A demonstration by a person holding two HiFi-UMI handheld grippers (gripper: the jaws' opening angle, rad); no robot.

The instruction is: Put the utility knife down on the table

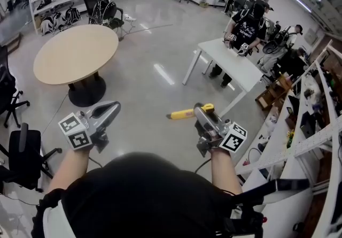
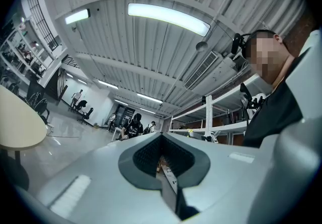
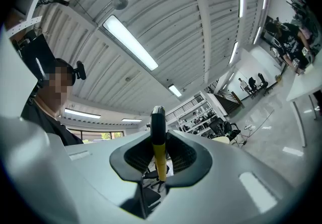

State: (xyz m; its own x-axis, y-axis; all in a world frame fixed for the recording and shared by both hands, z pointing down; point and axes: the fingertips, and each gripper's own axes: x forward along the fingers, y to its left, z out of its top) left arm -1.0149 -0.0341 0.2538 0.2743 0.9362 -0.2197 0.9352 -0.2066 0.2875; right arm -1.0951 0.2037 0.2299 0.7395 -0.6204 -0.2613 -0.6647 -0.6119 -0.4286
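Carry step, knife not yet set down. The right gripper (image 1: 201, 108) clamps the yellow utility knife (image 1: 186, 114) crosswise, in the air above open floor, well apart from the round table (image 1: 75, 55) far left and the white table (image 1: 238, 68) far right. The left gripper (image 1: 114, 106) has its jaws together and holds nothing. Both forearms reach forward, grippers roughly level. The next move likely calls for reaching a tabletop, lowering the knife, then releasing it.
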